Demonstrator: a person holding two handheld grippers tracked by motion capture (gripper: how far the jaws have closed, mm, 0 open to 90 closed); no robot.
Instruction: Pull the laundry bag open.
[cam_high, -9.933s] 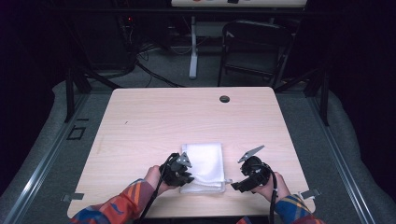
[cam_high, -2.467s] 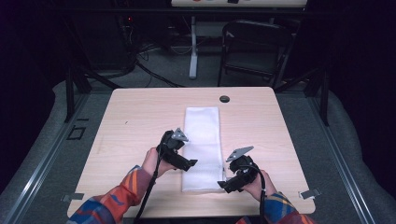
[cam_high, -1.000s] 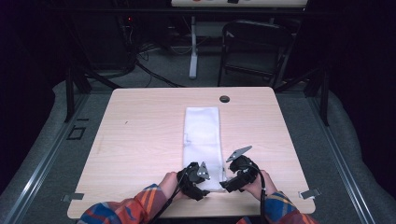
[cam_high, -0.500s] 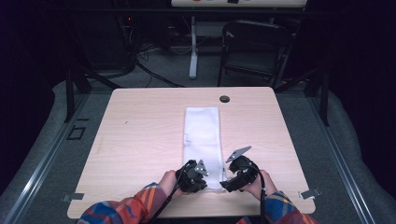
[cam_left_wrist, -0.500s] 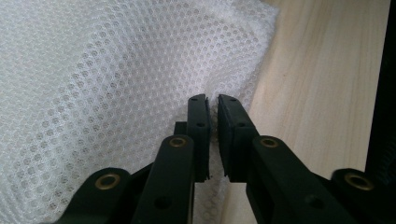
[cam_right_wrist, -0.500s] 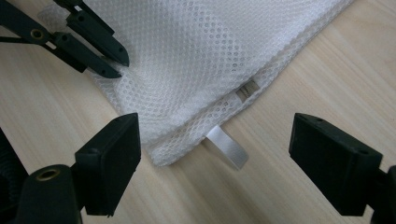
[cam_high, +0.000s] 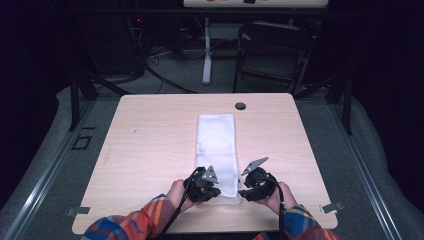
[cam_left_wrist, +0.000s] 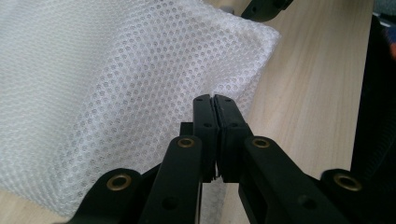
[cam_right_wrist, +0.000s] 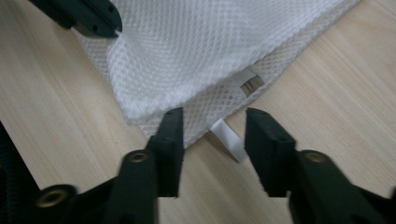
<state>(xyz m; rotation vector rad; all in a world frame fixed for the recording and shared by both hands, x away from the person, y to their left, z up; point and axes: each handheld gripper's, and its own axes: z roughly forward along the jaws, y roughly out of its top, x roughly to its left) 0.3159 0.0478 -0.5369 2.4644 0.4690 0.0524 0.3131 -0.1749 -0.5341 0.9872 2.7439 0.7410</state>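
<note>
The white mesh cloth (cam_high: 217, 152) lies folded long on the table (cam_high: 150, 150), running from centre toward 6 o'clock. The left gripper (cam_left_wrist: 215, 105) pinches its near corner; the right gripper (cam_right_wrist: 212, 123) stands apart over the opposite corner. Lifting one-sided could unfold the layers.

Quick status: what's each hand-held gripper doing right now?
Left hand-held gripper: closed on the near edge of the white mesh bag.
Right hand-held gripper: open, jaws astride the bag's corner.
</note>
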